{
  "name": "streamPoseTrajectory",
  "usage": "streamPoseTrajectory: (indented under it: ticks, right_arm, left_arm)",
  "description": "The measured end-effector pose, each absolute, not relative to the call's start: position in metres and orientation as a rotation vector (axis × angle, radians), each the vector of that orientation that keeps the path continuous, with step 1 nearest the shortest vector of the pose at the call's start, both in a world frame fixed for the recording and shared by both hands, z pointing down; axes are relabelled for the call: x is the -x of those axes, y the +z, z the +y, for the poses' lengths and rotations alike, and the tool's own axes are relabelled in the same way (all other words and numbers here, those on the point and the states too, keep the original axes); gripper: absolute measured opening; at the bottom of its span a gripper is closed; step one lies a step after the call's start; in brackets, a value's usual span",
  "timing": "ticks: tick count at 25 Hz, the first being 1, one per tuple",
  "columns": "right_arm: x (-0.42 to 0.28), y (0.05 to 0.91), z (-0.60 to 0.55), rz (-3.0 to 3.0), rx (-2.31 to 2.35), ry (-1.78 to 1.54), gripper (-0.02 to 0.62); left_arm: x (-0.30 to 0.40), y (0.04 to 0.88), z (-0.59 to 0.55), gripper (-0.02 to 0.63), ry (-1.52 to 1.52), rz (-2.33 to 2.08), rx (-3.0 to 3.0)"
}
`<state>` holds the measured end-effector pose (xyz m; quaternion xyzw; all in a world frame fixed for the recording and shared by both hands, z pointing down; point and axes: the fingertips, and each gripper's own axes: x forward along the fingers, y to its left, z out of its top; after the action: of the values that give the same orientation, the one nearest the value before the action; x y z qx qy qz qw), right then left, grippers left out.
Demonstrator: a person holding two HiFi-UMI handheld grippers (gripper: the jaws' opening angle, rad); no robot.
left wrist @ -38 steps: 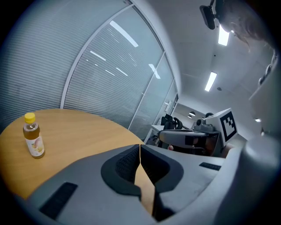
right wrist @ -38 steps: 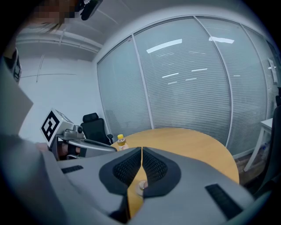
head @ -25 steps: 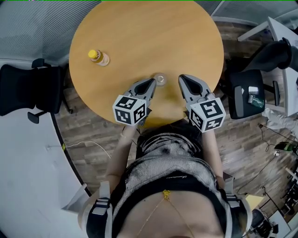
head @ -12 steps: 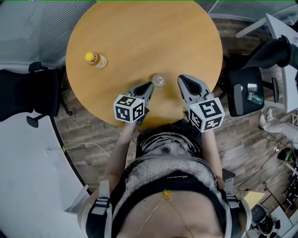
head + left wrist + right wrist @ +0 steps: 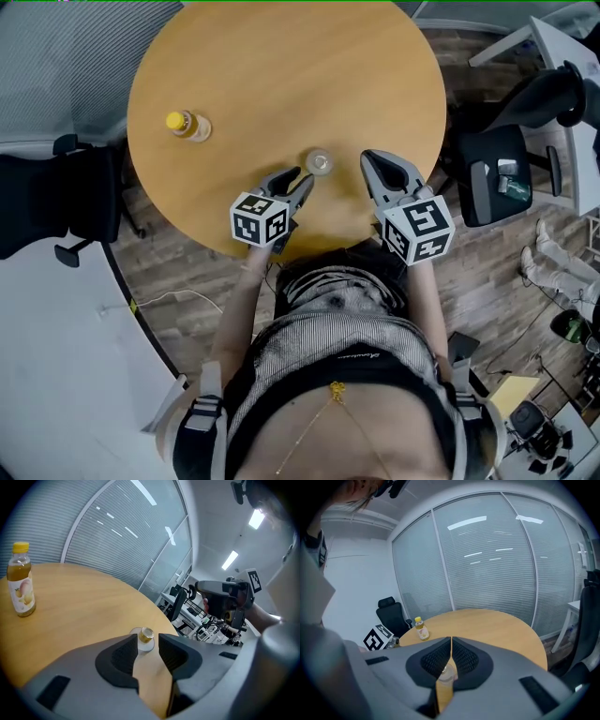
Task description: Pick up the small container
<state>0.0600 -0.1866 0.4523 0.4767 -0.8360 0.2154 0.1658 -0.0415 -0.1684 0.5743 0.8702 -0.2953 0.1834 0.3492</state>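
- Container (image 5: 320, 162) is standing upright on the round wooden bench (image 5: 281, 66), near the edge closest to the person. It is small, clear and gold-topped, and too small here for any print to be read.
- Left claw (image 5: 298, 178) is hovering low over the bench and pointing toward the container. Its jaws have just been opening and are standing a little apart, released, with nothing between the pads.
- In the left gripper view the container is showing in the gap just beyond the two tips. It is not touching either one.
- Right claw (image 5: 375, 161) is sitting to the right of the container, near it but apart. Its jaws are clenched with the tips meeting, and it is grasping nothing.
- In the right gripper view the container is peeking, blurred, through the slit below the meeting tips.
- Left cube (image 5: 260, 221) and right cube (image 5: 419, 230) are riding on the claws. They are showing black-and-white square markers only, no lettering.
- Bottle (image 5: 187, 125) is standing upright toward the bench's left side, well apart from the container. It is showing a yellow cap, an amber drink and a pale label with a fruit picture. The label's print is too small to read.
- Black chair (image 5: 47, 192) is standing left of the bench, and a second chair (image 5: 492, 173) is standing right of it.
- Plank floor (image 5: 169, 272) is showing around the bench.
- Blinds (image 5: 487, 564) behind glass are running along the wall beyond the bench.
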Motion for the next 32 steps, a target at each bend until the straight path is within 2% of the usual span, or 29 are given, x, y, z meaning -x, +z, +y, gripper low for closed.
streamPoseTrajectory:
  ticks: [2, 6, 16, 32]
  right_arm:
    - [-0.063, 0.455, -0.185, -2.368, -1.373, 0.619, 0.023]
    - [-0.072, 0.458, -0.181, -2.341, -1.407, 0.638, 0.023]
    - [-0.087, 0.468, -0.172, -2.281, -1.459, 0.676, 0.023]
    - [-0.087, 0.471, -0.183, -2.272, -1.436, 0.691, 0.023]
  left_arm:
    - [0.040, 0.583, -0.167, 0.128, 0.530, -0.746, -2.274]
    - [0.031, 0.604, -0.162, 0.229, 0.676, -0.685, -2.312]
    - [0.015, 0.642, -0.162, 0.341, 0.854, -0.616, -2.312]
    - [-0.013, 0.662, -0.187, 0.354, 0.938, -0.735, -2.441]
